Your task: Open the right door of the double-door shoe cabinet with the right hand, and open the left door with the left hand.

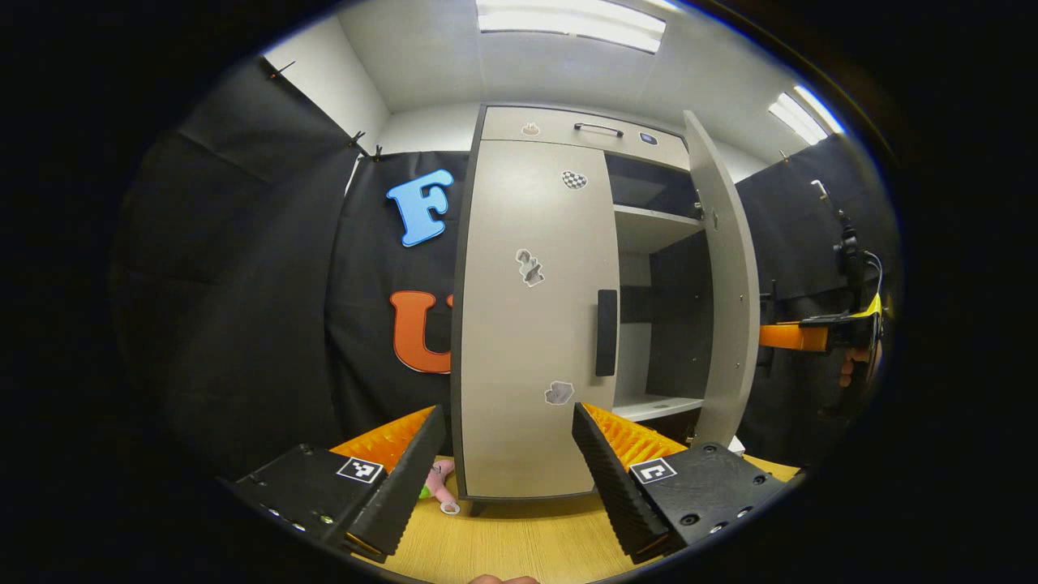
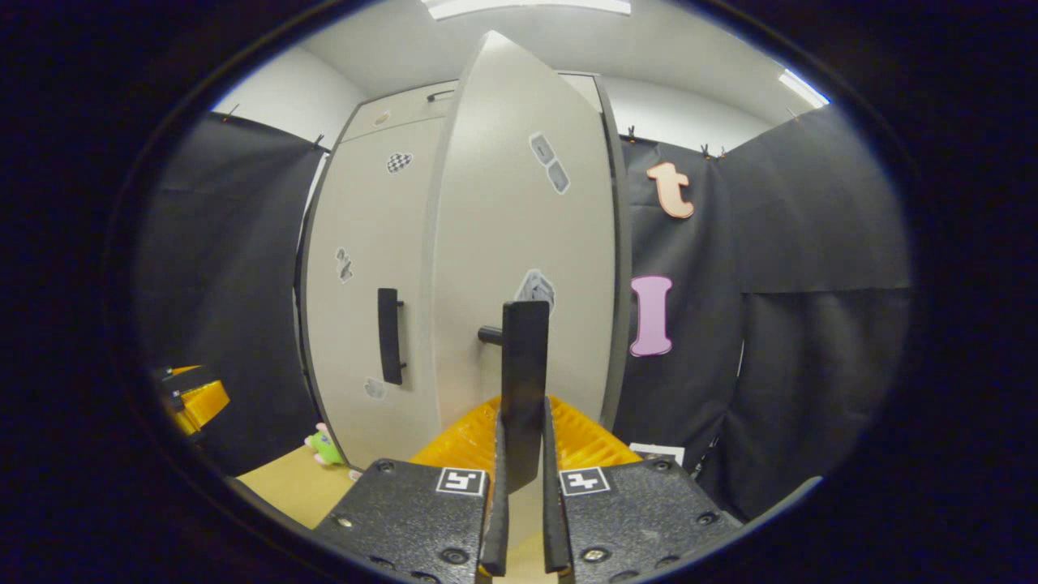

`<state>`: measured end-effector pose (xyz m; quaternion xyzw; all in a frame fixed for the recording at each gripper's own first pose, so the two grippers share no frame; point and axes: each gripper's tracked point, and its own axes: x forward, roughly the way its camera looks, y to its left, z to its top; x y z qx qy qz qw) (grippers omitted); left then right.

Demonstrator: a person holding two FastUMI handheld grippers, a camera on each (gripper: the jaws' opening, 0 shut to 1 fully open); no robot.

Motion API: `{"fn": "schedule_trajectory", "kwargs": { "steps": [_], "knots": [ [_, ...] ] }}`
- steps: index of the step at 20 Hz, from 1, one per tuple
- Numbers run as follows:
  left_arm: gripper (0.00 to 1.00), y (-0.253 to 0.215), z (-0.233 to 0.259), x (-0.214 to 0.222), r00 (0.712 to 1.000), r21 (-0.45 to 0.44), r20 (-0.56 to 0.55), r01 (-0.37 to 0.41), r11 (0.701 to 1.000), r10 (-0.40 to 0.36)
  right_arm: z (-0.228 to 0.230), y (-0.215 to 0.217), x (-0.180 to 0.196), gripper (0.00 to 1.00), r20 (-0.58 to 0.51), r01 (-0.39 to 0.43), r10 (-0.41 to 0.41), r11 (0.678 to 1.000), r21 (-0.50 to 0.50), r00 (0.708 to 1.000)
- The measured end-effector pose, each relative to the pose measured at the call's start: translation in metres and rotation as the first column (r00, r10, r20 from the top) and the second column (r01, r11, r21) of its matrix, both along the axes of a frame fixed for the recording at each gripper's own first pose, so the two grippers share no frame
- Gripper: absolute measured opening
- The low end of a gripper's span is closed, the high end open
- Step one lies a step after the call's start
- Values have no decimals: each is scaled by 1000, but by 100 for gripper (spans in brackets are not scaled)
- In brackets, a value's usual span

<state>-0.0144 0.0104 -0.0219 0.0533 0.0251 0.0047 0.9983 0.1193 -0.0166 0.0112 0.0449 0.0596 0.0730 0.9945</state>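
The right gripper (image 2: 523, 454) is clamped on the right door's handle (image 2: 525, 381); the door (image 2: 519, 235) is swung out. The left gripper (image 1: 507, 462) is held spread before the closed left door (image 1: 531, 324).

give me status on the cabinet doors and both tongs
Right tongs shut on right door's handle, right door swung open. Left tongs open, short of left door, which is closed. Nothing in the way.

Light comes from the bright white rectangular ceiling panels (image 1: 571, 23), blown out to glare; the pale grey laminated cabinet door (image 1: 531, 324) is evenly lit, no hard shadows; the open cabinet's dark interior (image 1: 677, 316) sits in shade; strong fisheye bending at the edges, straight cabinet lines bow; focus sharp mid-frame, the black textured gripper fingers (image 2: 523, 487) slightly soft up close.
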Motion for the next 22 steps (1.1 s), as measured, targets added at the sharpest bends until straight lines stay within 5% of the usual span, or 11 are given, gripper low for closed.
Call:
{"fn": "schedule_trajectory", "kwargs": {
  "steps": [14, 17, 22],
  "knots": [
    [95, -24, -9, 3, 999, -13, -9, 38, 999, -38, -1, -45, 0, 4, 12, 168, -167, 984, -52, 986],
    [95, -19, -16, 2, 999, -15, -30, 24, 1000, -24, 0, -43, 4, 4, 13, 131, -131, 991, 26, 991],
    [95, -13, -18, 1, 999, -29, -44, 3, 1000, -5, 0, -46, -1, 4, 12, 139, -139, 990, 16, 990]
  ]
}}
